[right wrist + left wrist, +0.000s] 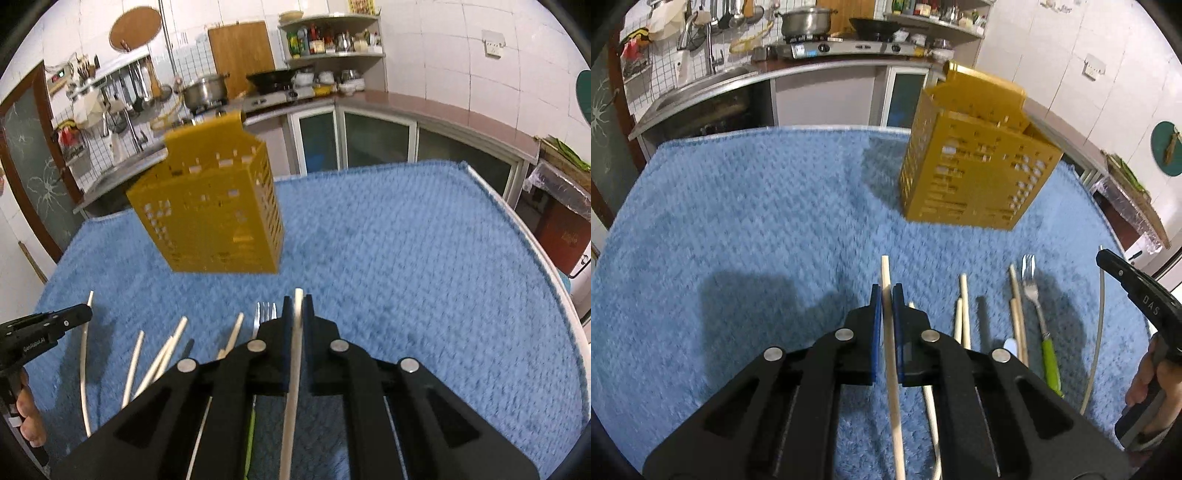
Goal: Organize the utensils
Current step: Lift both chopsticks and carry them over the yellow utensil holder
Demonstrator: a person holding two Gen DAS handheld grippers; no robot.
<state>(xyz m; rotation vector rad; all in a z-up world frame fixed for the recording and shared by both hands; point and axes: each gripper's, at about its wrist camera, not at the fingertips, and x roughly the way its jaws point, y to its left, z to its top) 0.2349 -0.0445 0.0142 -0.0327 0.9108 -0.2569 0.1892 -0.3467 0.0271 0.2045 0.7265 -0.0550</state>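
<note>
Gripping a pale wooden chopstick (885, 280), the left tongs (886, 295) fill the lower middle of the left wrist view, their blue pads (875, 314) pressed narrow against the stick's sides. The stick's tip pokes out just past the pad ends, and its shaft runs back under the black frame. Ahead of the tongs and to their right stands a yellow perforated utensil holder (971, 173), upright on the blue towel (757, 221) that covers the bench. Just right of the tongs, more chopsticks (964, 310) lie loose on the towel, and beyond them a fork with a green handle (1039, 317). At the far right edge the right tongs (1108, 258) enter, held by a hand (1156, 373).

Seen from the right wrist, the right tongs (298, 299) are likewise closed narrow on another pale chopstick (297, 332), its tip just clearing the pads. The yellow holder (210, 210) stands ahead of these tongs and to their left, well apart from them. Left of the tongs the spare chopsticks (166, 350) lie fanned on the towel (424, 258), and the fork's tines (266, 312) sit just beside the tongs' left finger. At the far left edge the left tongs (86, 312) show with a chopstick (84, 350) in them, a hand (29, 417) gripping the handle below.
</note>
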